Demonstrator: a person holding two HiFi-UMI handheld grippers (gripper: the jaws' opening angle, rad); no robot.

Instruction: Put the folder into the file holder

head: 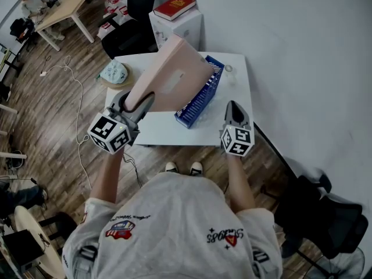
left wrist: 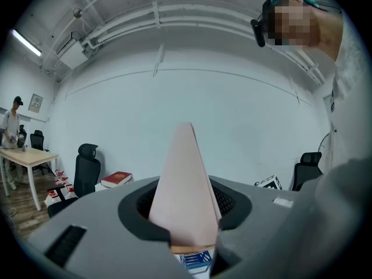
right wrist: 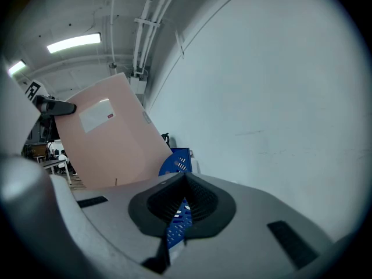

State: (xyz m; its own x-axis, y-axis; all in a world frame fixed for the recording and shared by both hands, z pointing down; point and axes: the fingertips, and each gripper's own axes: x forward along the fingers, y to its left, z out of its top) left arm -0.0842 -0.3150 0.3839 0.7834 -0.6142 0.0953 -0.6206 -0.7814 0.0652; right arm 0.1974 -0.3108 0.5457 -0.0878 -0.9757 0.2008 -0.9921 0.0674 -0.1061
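Note:
My left gripper [head: 139, 102] is shut on the lower corner of a pink folder [head: 174, 77], which slants up over the white table [head: 174, 133]. The folder's lower edge sits at the open top of the blue perforated file holder [head: 203, 97]. In the left gripper view the folder [left wrist: 186, 185] stands edge-on between the jaws, with a bit of the holder [left wrist: 195, 261] below it. My right gripper [head: 232, 105] hovers just right of the holder, jaws shut with nothing in them. In the right gripper view the folder [right wrist: 110, 138] leans over the holder [right wrist: 177, 161].
A teal bundle on a round mat [head: 114, 73] lies at the table's left end, and a small ring [head: 228, 68] near the wall. Behind the table stand a white cabinet with a red book [head: 176, 6] and a black chair [head: 136, 16]. The wall runs along the right.

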